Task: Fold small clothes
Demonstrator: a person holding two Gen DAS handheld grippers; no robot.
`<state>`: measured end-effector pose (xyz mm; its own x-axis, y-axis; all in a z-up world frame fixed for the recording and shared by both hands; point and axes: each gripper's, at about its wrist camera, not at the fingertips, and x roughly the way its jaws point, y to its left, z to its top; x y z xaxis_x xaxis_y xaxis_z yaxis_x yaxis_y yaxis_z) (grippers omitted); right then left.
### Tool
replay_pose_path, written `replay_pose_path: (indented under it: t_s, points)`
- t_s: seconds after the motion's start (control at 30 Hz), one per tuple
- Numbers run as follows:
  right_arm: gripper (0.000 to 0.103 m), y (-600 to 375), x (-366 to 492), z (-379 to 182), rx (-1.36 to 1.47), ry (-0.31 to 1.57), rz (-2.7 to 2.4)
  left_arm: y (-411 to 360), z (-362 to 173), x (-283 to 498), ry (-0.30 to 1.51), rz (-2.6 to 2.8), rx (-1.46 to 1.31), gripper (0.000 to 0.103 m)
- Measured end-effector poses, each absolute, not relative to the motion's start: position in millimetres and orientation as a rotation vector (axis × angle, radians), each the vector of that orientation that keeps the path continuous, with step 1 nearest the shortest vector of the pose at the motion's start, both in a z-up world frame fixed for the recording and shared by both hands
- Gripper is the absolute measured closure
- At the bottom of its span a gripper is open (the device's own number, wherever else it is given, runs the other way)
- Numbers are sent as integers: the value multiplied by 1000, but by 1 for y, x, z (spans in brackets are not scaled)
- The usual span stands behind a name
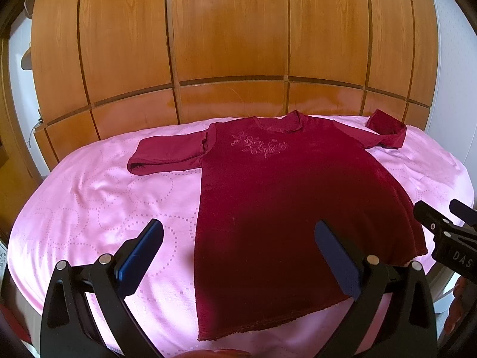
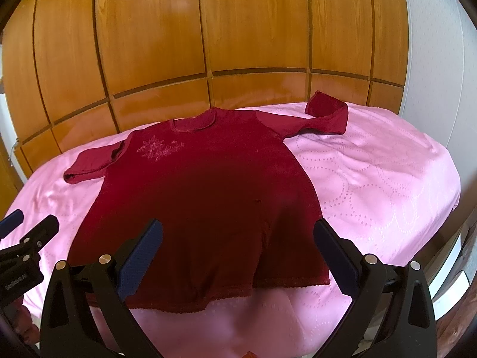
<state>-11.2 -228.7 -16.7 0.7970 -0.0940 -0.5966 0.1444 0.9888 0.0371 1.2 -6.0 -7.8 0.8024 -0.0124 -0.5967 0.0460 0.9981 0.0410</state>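
Jaws of both grippers are being held spread wide and empty above the near hem of a dark red shirt (image 1: 286, 197), apparently so each bottom corner can be taken for a first fold. Between the left gripper (image 1: 238, 232) fingers, the shirt's left edge is being framed; ahead of the right gripper (image 2: 238, 232), its right hem. Beyond the jaws, the garment is being kept flat, front up, on a pink bedspread (image 1: 98, 197), sleeves out. Only the right view is showing bare spread past the curled right sleeve (image 2: 328, 116).
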Motion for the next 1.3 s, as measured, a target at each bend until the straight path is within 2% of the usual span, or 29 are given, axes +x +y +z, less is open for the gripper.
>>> replay_pose_path:
  t_s: [1.3]
  points:
    - [3, -229, -9, -16, 91, 651, -126, -8, -12, 2, 655, -57, 42, 2]
